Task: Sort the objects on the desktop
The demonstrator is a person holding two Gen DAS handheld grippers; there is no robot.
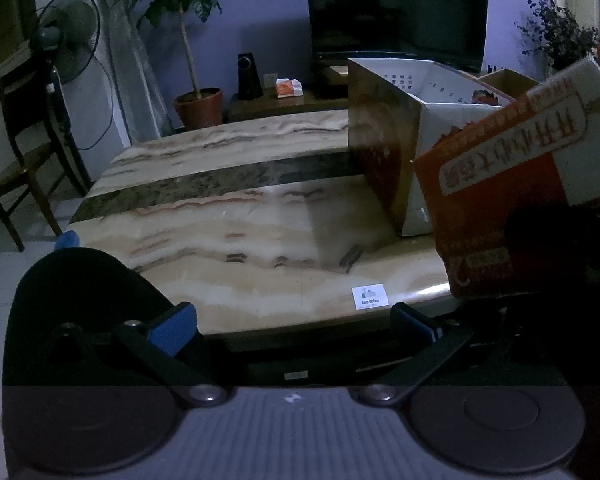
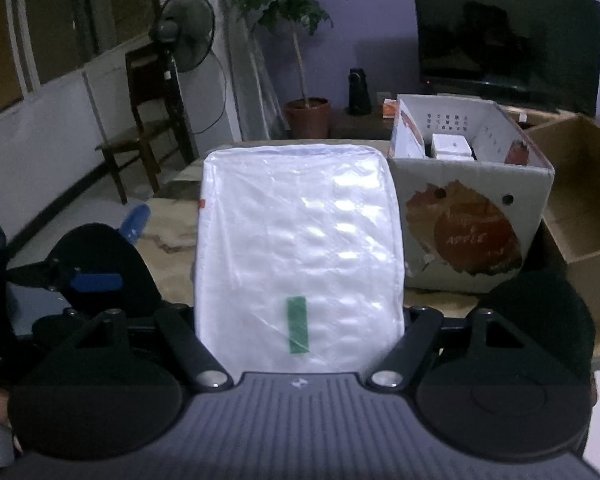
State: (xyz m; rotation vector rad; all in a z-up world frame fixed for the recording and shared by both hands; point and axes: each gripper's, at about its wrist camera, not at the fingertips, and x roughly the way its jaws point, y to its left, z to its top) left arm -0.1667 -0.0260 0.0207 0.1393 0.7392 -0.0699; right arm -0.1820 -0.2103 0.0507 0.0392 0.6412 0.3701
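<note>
Right tongs clamped wide on a white plastic-wrapped pack, held above the counter just left of the apple carton; left tongs released and empty over the counter's near edge, left of that carton.

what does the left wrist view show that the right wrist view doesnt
Only the left wrist view: the open, empty left tool, a white sticker on the marble table, and the pack's orange printed side. Only the right wrist view: the right tool holding the pack's white plastic-wrapped side, plus a brown box. Both: white apple box, television, fan, potted plant.
</note>
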